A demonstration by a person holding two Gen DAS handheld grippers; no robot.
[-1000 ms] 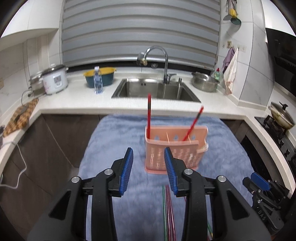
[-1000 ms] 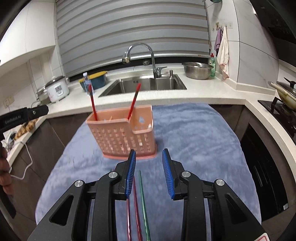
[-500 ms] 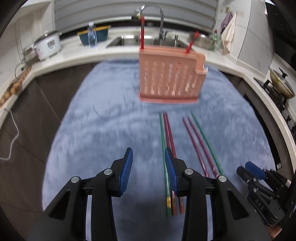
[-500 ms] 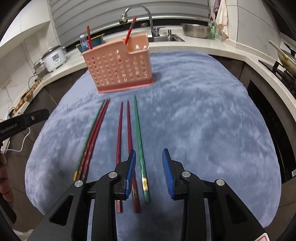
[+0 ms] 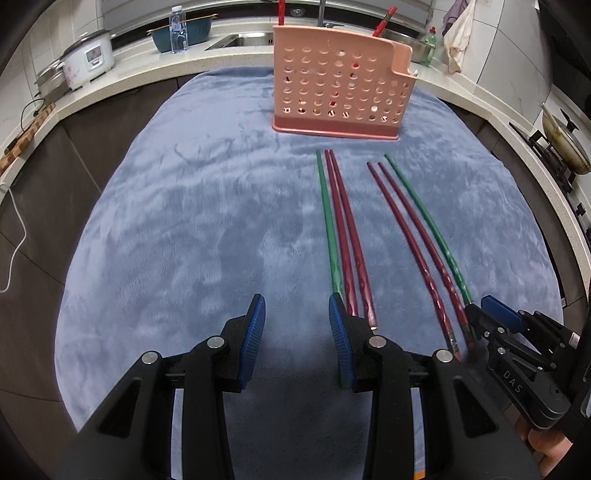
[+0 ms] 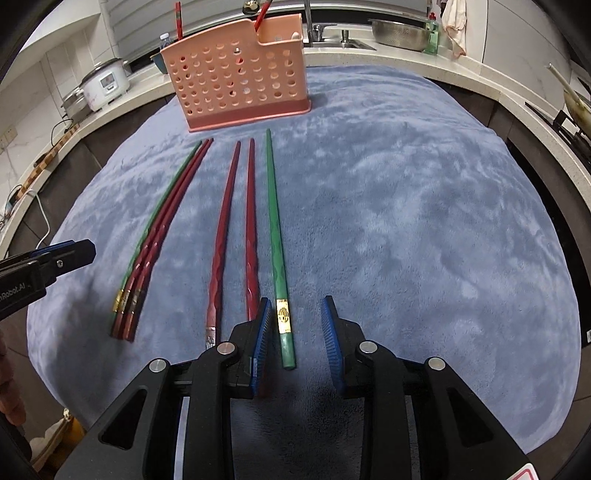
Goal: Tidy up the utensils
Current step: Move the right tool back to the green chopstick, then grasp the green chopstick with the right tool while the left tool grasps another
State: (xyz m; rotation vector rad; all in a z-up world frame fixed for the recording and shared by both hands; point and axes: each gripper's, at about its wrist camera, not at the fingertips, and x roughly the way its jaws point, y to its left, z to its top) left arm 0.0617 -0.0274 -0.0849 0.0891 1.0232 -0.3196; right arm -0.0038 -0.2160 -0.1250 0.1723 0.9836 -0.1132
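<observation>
Left tool (image 5: 297, 315): held low over the blue cloth, pads spread with nothing between them; its right pad sits just over the near end of the left green chopstick.
Right tool (image 6: 297, 317): low over the near ends of the right group; its jaws are closing, and the handle of the right green chopstick lies between them but off-centre, close to the left pad, not yet pinched.
Left group: left green chopstick (image 5: 328, 229) with two dark red chopsticks (image 5: 345, 236) touching side by side, lying on the cloth and running from near to far.
Right group: two more dark red chopsticks (image 6: 236, 229) slightly apart, with the right green chopstick (image 6: 275, 229) just to their right; its near end carries a gold band.
Holder: pink perforated utensil holder (image 6: 236, 79) stands upright at the far side of the cloth, beyond the far tips of all six chopsticks and apart from them.
In the holder: two red chopsticks (image 6: 178, 20) stand in it, one near its left end, one leaning toward its right end.
Cloth: blue cloth (image 6: 406, 221) covers the bench under everything.
Background: white rice cooker (image 5: 88, 59) on the far left counter, sink (image 5: 240, 38) behind the holder, steel bowl (image 6: 399, 33) at far right.
Person: part of a hand (image 5: 550, 443) shows at the right edge of the left view, gripping the right tool's handle.
</observation>
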